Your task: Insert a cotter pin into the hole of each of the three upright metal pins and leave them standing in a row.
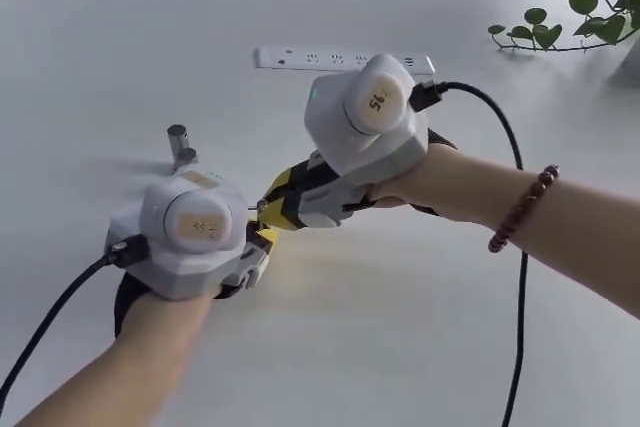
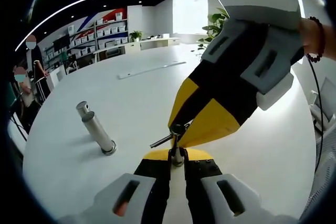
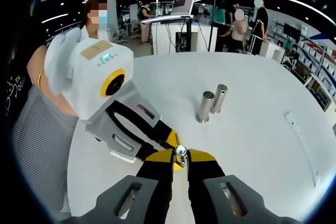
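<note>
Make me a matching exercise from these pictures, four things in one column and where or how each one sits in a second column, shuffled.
Things:
1. power strip
2. plant
3. bead bracelet
4. two metal pins

Places or states:
A. around the right wrist
B. standing upright, side by side
C. lying flat at the far side of the table
D. leaves trailing at the far right

Pairs: 1-C, 2-D, 3-A, 4-B

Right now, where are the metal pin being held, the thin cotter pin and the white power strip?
held metal pin (image 2: 179, 156), left gripper view, on its shiny shaft.
cotter pin (image 2: 161, 141), left gripper view, on its thin straight leg.
power strip (image 1: 340, 59), head view, on the middle of its top face.
</note>
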Demonstrator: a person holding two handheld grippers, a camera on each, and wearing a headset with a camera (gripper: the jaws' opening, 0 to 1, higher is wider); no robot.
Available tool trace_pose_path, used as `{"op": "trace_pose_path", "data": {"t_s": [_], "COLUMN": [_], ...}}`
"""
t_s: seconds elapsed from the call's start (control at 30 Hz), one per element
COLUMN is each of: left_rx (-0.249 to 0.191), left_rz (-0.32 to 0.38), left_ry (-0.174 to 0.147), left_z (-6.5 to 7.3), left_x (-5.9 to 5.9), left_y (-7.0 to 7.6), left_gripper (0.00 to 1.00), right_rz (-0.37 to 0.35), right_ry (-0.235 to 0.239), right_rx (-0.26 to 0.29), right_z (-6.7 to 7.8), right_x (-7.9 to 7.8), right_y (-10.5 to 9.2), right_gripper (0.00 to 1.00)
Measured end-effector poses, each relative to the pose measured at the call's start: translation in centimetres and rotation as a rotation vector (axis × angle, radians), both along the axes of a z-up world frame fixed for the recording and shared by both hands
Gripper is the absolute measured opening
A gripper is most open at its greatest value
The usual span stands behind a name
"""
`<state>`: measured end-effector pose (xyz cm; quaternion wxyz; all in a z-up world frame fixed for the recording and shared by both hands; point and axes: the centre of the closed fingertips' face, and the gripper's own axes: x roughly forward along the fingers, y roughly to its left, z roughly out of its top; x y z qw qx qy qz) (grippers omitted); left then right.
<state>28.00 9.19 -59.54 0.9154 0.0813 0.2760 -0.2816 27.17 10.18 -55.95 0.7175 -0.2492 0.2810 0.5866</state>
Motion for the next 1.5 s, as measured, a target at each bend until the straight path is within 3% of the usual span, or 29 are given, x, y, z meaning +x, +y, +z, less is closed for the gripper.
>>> {"op": "trace_pose_path", "data": {"t_s": [0.37,0.7,0.8,0.93,1.2,1.5], "left_rx": [-0.013,0.019,0.034,0.007,0.008,0.003], "left_rz": [0.044,0.076,0.073,0.081,0.077,0.095], "left_ry": [-0.004,-0.015,-0.022,-0.017,-0.027,-0.003], "left_z": [0.3,0.1,0.1,0.1,0.0,-0.2], "left_x": [1.1,1.9,1.9,2.0,2.2,2.1], "left_y": [2.1,4.6,4.9,5.0,4.9,5.0], "left_gripper": [0.07,0.07,0.07,0.07,0.07,0.08], "right_rz": [0.006,-0.001,0.003,0.004,0.005,0.005], "right_ry": [-0.001,0.013,0.015,0.015,0.021,0.008], "right_rx": [0.024,0.049,0.054,0.058,0.069,0.061], "right_z": [0.5,0.2,0.2,0.2,0.3,0.1], "right_x": [0.8,1.8,1.8,1.9,1.8,1.9], "right_y": [2.4,4.7,5.0,5.2,5.1,5.0], "right_gripper": [0.04,0.04,0.04,0.04,0.05,0.05]}}
